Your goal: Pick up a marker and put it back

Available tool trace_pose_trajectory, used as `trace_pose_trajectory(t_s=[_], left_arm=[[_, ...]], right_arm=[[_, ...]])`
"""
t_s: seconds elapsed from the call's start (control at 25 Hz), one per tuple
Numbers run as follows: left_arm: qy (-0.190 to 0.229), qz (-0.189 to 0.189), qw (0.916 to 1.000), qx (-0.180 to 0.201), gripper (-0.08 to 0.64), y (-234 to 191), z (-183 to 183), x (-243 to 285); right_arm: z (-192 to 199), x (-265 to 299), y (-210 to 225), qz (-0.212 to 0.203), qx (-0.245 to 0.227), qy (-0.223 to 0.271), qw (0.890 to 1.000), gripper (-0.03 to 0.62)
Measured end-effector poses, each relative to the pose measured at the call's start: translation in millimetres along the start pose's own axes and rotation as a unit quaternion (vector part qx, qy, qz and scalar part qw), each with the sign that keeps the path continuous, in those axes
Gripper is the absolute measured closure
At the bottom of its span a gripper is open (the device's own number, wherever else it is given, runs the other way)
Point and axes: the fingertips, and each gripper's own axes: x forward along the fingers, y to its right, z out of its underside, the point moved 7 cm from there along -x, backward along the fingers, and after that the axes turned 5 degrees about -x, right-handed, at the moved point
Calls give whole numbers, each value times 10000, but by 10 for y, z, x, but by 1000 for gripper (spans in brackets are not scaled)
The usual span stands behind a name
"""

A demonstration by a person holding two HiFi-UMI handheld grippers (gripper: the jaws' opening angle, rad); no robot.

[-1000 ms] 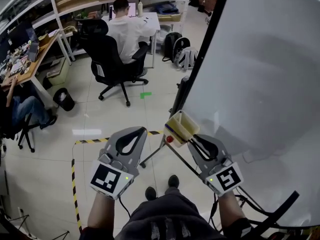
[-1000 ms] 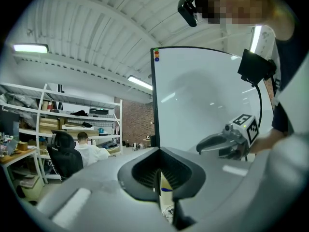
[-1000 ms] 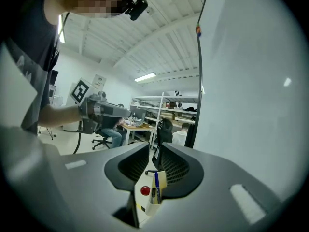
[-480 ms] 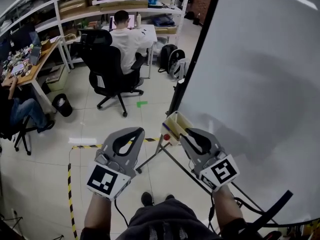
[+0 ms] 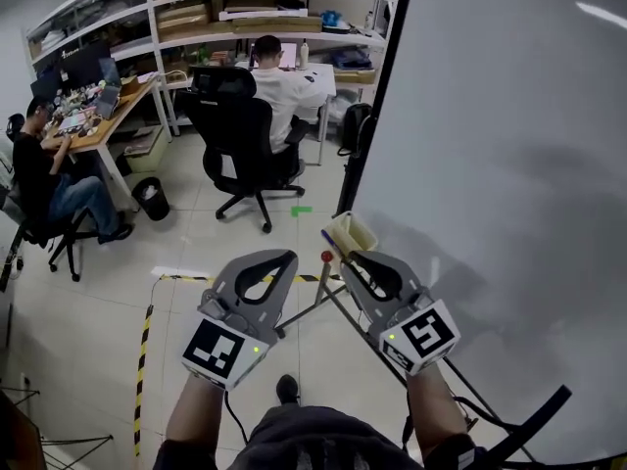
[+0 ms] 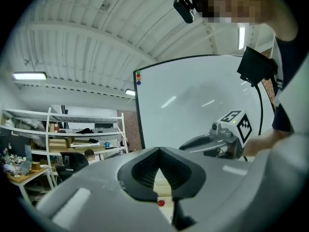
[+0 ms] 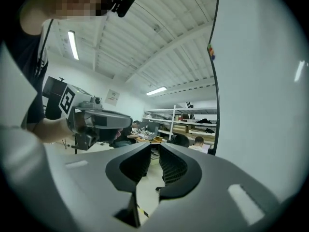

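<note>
R gripper (image 5: 346, 259): jaws just narrowing, down to a thin slit, nothing btwn them. L gripper (image 5: 291, 258): tips pressed together, empty. Both lifted a bit vs a sec ago, R tip now just under cream tray (image 5: 355, 231) on whiteboard (image 5: 509, 164) frame. Prob. means lining up for the pick, grab not yet begun. Marker itself not clearly seen; blue sliver (image 5: 324, 235) at tray's left edge may be it, too small to tell.

left gripper (image 5: 279, 259) and right gripper (image 5: 345, 258): grey shells, black ribbed pads (image 7: 174, 166), white cube (image 5: 217, 349) with black square markers, green LED (image 5: 255, 350) each; black cable (image 5: 233, 411) off left; right jaws just closed further, nothing between; dark top (image 6: 287, 57), dark trousers (image 5: 313, 439)
</note>
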Motion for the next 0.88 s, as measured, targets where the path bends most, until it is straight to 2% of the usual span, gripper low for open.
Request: trace_pose_trajectory(t_s=[0.12, 0.48, 0.68, 0.88], left_arm=[[23, -104, 9999, -19, 554, 346, -83, -192], [-95, -379, 9992, 61, 554, 1428, -259, -635], [-75, -697, 9973, 206, 554, 1696, -422, -935], [-55, -1099, 9936, 241, 554, 1782, -498, -1337]], right_arm=[[-32, -318, -190, -96, -33, -21, 9999, 591], [-87, -1258, -637, -437, 84, 111, 9989, 592], [-169, -1387, -904, -775, 172, 268, 9965, 592], [-301, -1391, -1238, -1112, 155, 404, 9929, 592]])
